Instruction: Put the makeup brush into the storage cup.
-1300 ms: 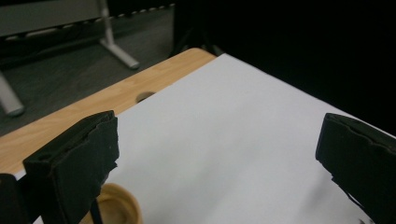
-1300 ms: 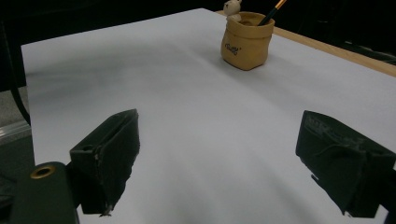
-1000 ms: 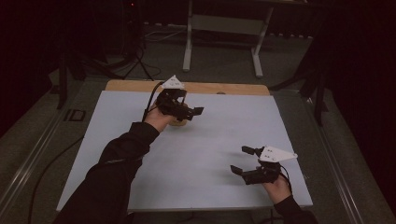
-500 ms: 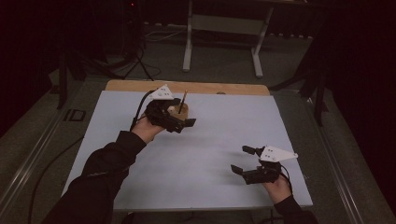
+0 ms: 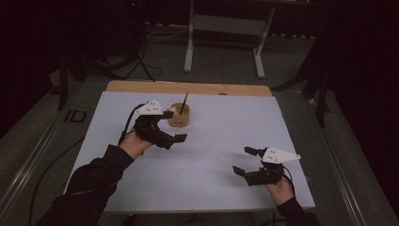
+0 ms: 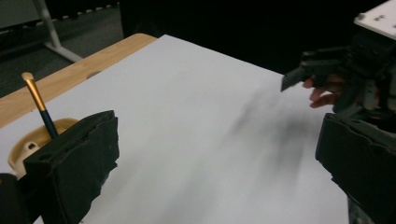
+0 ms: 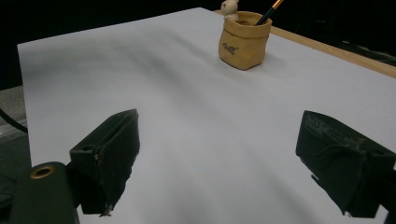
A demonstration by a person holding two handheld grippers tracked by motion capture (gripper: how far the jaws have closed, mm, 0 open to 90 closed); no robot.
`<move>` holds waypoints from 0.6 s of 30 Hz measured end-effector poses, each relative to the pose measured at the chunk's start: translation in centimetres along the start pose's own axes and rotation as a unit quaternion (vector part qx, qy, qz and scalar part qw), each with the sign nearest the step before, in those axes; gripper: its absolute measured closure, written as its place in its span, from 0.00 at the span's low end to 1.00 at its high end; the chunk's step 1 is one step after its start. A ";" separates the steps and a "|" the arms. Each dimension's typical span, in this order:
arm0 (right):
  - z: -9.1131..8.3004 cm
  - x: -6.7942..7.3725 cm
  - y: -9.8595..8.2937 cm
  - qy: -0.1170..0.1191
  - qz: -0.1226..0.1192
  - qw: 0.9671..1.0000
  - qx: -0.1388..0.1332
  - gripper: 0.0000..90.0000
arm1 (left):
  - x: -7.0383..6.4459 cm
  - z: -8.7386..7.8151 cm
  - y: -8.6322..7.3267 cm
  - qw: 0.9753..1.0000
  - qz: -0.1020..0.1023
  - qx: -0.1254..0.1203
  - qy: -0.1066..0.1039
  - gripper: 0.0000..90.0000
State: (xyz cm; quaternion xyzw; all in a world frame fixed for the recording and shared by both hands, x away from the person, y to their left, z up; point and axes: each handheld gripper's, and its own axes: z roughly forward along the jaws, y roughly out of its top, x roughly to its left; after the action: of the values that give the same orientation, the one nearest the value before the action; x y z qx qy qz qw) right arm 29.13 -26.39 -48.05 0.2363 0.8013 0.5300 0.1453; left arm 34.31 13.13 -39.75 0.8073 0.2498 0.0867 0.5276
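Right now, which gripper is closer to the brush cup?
Left. The left gripper is just beside the cup, fingers open; the right gripper hangs far off near the table's front edge.

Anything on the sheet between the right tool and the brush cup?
Nothing: the right gripper view shows bare white sheet from the right tool to the cup.

We see a matt pale-blue sheet [image 5: 207, 155], smooth like paper, over a bare light wooden board [image 5: 188, 87] showing at its 12 o'clock edge. The small tan pot [image 7: 244, 41] looks like soft, creased cloth or paper, holding a glossy dark-handled brush [image 6: 41, 108]. The left gripper [image 5: 171, 127] and the right gripper [image 5: 244, 161] have matt black jaws with rough foam-like pads.
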 end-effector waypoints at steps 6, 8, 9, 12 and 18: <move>0.0 -0.1 0.0 -0.001 0.001 1.000 0.000 0.15 | -0.8 -0.8 -1.6 1.000 0.008 0.009 -0.006 0.00; 0.0 -0.1 0.0 -0.001 0.002 1.000 0.001 0.15 | -1.0 -1.1 -2.1 1.000 0.013 0.005 -0.004 0.00; 0.0 -0.1 0.0 -0.001 0.002 1.000 0.000 0.15 | -1.1 -1.2 -2.3 1.000 0.013 0.004 -0.003 0.00; 0.0 -0.1 0.0 -0.001 0.001 1.000 0.001 0.15 | -1.3 -1.4 -3.1 1.000 0.010 0.006 -0.007 0.00; 0.0 0.0 0.0 -0.001 0.000 1.000 0.001 0.15 | -1.9 -1.7 -4.8 1.000 0.018 0.011 0.000 0.00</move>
State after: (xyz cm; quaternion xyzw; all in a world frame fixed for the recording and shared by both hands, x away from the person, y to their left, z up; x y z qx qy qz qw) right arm 29.16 -26.43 -48.07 0.2376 0.8017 0.5287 0.1459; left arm 30.45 15.11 -43.07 0.8173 0.2364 0.0933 0.5172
